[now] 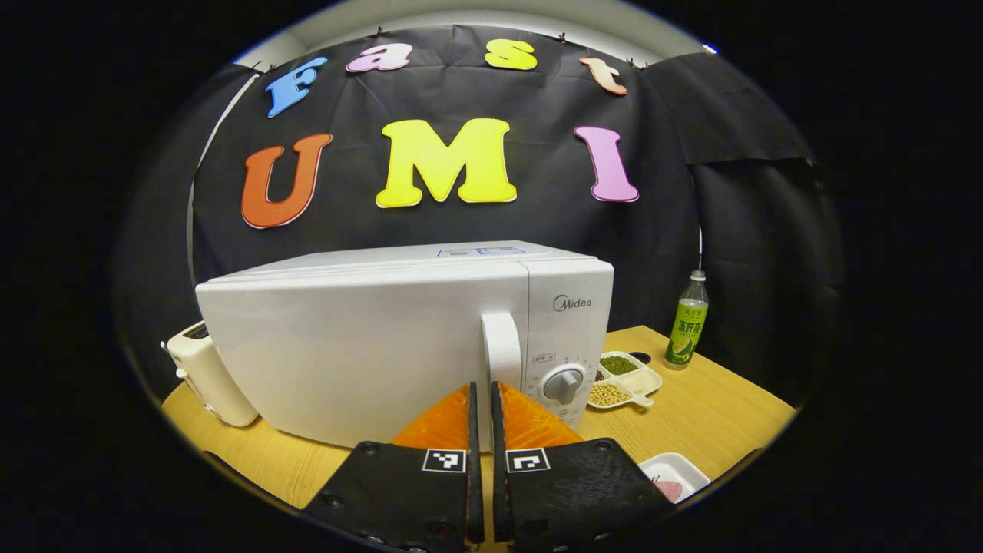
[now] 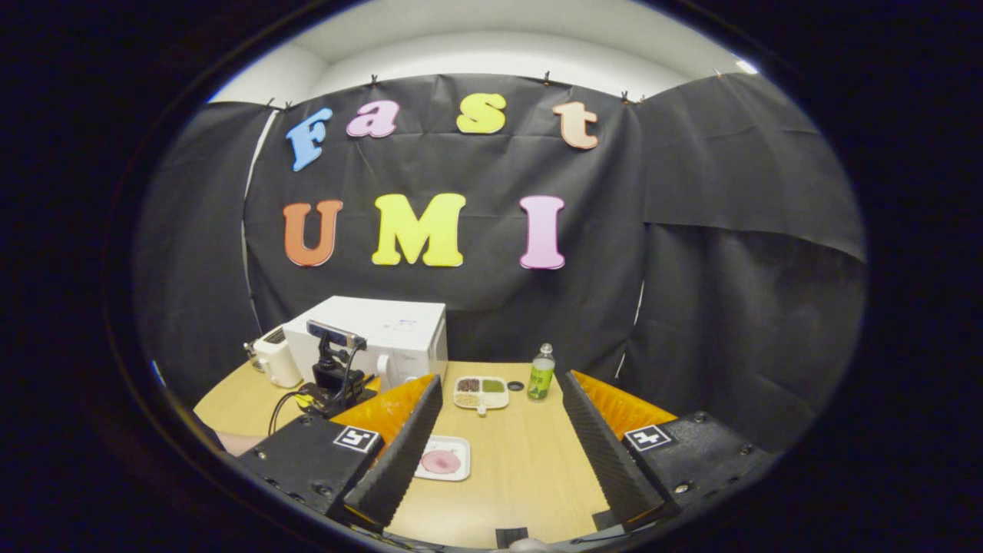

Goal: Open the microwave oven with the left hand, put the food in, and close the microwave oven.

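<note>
In the left gripper view, the left gripper has its fingers together just before the white microwave oven, whose door is closed, standing on the wooden table.

In the right gripper view, the right gripper is spread apart above the table, where pink food lies on a white tray.

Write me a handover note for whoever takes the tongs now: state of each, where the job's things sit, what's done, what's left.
Left tongs: shut, empty, just in front of the microwave handle, not gripping it.
Right tongs: open, empty, above the table.
Microwave: door closed, at the table's back left.
Food plate: on the table, near the right tongs.
Done: nothing yet.
Left: open the door with the left tongs, put the plate in, close the door.
</note>
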`<state>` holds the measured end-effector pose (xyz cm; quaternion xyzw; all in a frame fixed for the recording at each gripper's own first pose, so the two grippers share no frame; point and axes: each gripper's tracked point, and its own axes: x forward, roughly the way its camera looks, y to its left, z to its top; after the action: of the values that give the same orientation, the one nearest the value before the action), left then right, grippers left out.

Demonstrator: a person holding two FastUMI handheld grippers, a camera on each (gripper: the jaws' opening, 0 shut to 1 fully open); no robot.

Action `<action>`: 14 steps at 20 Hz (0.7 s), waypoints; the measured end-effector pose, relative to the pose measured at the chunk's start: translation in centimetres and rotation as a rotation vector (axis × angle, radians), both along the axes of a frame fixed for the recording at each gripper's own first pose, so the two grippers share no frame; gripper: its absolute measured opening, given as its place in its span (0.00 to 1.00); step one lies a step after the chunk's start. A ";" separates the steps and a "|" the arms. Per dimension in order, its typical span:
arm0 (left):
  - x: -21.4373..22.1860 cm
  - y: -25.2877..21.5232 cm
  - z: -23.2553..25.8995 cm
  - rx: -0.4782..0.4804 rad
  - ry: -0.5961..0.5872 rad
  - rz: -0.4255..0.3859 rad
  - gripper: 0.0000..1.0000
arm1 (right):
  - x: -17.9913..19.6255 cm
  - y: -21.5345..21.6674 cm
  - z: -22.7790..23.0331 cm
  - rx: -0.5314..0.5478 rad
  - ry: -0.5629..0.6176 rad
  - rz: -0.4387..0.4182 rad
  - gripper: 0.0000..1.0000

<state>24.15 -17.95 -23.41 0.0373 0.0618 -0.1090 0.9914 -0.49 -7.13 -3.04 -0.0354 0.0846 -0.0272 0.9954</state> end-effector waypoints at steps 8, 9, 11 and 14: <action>1.3 -1.3 -0.5 -0.007 0.002 -0.007 0.41 | 0.4 -0.8 -1.1 -0.016 0.037 0.010 0.92; 1.4 -1.3 -0.5 -0.029 0.007 -0.005 0.45 | 0.4 -0.9 -1.3 -0.013 0.042 0.011 0.92; 2.1 -1.1 0.3 -0.061 -0.009 0.006 0.45 | 0.7 -1.1 -1.9 -0.006 0.057 0.014 0.92; 2.9 -1.7 0.2 -0.077 0.003 -0.003 0.45 | 1.2 -1.3 -3.1 0.016 0.089 0.024 0.92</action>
<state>27.07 -19.68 -23.20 -0.0011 0.0589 -0.1129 0.9919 0.74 -8.41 -6.13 -0.0298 0.1287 -0.0128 0.9912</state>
